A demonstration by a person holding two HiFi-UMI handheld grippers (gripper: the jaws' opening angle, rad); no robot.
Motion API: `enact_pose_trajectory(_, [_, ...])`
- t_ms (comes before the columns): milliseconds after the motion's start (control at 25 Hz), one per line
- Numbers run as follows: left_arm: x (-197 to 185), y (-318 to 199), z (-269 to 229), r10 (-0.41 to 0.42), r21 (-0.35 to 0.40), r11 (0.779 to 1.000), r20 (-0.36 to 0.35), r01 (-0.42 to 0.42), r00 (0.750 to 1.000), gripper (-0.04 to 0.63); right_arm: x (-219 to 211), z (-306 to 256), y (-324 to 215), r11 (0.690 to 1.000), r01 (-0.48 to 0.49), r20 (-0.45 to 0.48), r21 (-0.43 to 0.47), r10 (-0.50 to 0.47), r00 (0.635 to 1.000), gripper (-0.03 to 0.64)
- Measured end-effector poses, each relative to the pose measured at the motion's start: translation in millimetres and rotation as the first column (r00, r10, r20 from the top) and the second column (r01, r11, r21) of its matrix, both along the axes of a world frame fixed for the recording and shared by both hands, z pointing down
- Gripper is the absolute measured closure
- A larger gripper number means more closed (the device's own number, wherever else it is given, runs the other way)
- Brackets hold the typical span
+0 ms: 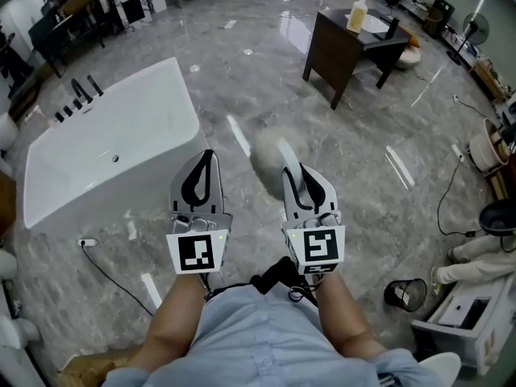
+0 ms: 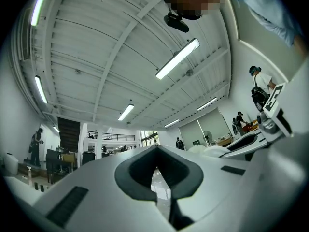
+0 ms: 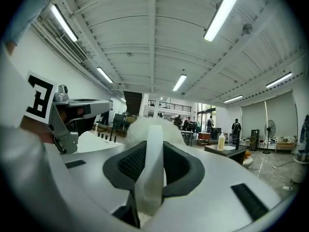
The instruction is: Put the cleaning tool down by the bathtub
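Observation:
My right gripper [image 1: 297,176] is shut on the white handle of the cleaning tool [image 1: 287,161]. Its fluffy pale head [image 1: 264,153] sticks out ahead, above the grey marble floor. In the right gripper view the handle [image 3: 153,163] stands upright between the dark pads, with the fluffy head [image 3: 145,125] beyond it. The white bathtub [image 1: 105,143] stands to the left and slightly ahead of both grippers. My left gripper [image 1: 208,156] hangs beside the tub's near right corner, shut, with nothing in it. In the left gripper view its tips [image 2: 155,148] meet, and only the ceiling and hall show beyond.
Black taps [image 1: 79,95] line the tub's far left rim. A cable and plug [image 1: 90,243] lie on the floor by the tub's near side. A dark table [image 1: 343,51] with a yellow bottle [image 1: 357,14] stands ahead right. A black bin [image 1: 405,294] sits at the near right.

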State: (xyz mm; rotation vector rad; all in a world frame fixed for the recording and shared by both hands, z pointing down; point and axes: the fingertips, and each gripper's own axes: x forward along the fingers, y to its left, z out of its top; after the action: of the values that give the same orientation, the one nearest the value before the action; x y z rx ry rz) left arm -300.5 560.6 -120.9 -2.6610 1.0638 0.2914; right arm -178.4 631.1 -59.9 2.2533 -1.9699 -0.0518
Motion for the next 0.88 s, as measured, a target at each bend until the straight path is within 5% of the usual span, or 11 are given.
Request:
enact_pose_trajectory(360, [54.8, -37.3, 34.8, 0.026, -0.055, 0.998, 0.042, -0.023, 0.999, 0.580, 60.5, 29.2, -36.6, 0.999, -0.035, 0.022, -0.024, 0.035, 0.999, 0.512])
enact_pose_trajectory(880, [181.5, -153.6, 50.8, 0.003, -0.051, 0.999, 0.151, 0.005, 0.989, 0.580, 191.3, 50.2, -163.2, 0.999, -0.025, 0.137, -0.030, 0.029, 0.990, 0.512])
